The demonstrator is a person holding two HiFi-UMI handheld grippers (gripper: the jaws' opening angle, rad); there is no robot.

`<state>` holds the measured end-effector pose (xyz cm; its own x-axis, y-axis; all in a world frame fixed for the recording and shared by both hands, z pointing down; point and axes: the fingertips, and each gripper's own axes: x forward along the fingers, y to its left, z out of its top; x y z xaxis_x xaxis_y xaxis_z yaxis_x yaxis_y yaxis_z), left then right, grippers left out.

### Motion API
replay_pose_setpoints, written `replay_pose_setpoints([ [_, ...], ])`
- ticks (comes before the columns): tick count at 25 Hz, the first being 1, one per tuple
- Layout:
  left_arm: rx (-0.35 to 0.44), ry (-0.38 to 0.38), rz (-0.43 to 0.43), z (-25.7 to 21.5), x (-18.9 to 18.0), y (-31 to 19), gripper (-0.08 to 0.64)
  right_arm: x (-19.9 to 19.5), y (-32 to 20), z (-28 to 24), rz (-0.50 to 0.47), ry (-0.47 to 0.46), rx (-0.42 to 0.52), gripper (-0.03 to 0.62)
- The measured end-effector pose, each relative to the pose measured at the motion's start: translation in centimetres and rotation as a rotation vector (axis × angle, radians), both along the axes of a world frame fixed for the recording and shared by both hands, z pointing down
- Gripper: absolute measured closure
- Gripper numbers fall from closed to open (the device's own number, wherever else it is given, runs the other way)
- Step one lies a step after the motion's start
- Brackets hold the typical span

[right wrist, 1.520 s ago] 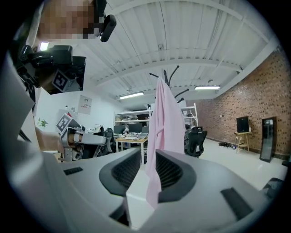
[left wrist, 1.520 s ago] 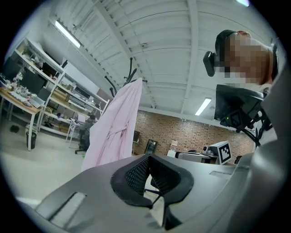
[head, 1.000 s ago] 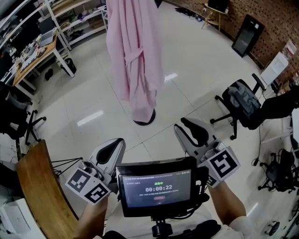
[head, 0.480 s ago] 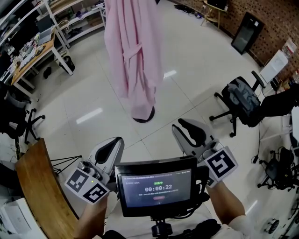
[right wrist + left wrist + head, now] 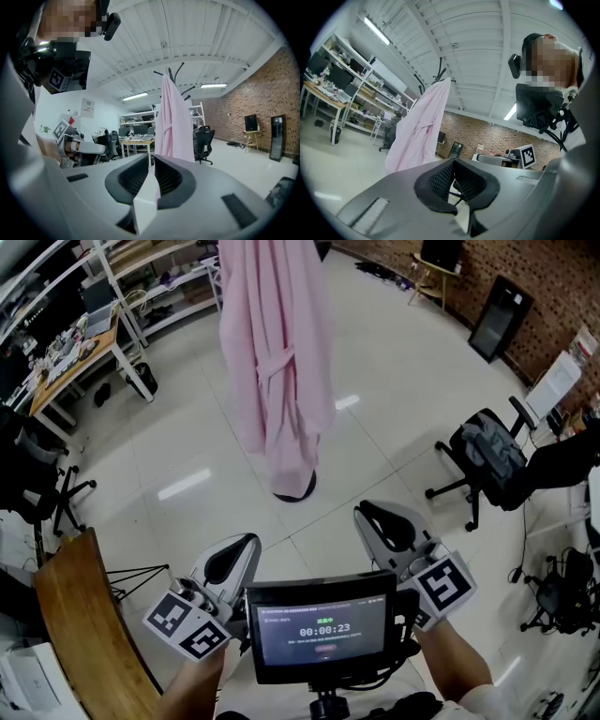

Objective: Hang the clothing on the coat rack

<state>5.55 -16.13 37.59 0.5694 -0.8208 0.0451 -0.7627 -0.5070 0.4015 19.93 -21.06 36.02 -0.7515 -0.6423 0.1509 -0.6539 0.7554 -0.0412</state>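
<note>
One pink robe (image 5: 277,362) hanging, well ahead of left tool (image 5: 234,554)

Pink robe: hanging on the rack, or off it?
Hanging: the pink robe drapes full length from the coat rack, whose hooks show above its collar.

Matt cloth robe (image 5: 277,352), glossy floor (image 5: 403,399)
</note>
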Motion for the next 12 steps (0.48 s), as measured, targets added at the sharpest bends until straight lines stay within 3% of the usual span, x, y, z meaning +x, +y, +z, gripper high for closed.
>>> replay_pose_setpoints([
  [12,0.02,0.002,0.005,-0.3,-0.5,0.1,0.558,-1.5,-1.2,-2.8,-0.014,-0.027,0.043,0.58],
])
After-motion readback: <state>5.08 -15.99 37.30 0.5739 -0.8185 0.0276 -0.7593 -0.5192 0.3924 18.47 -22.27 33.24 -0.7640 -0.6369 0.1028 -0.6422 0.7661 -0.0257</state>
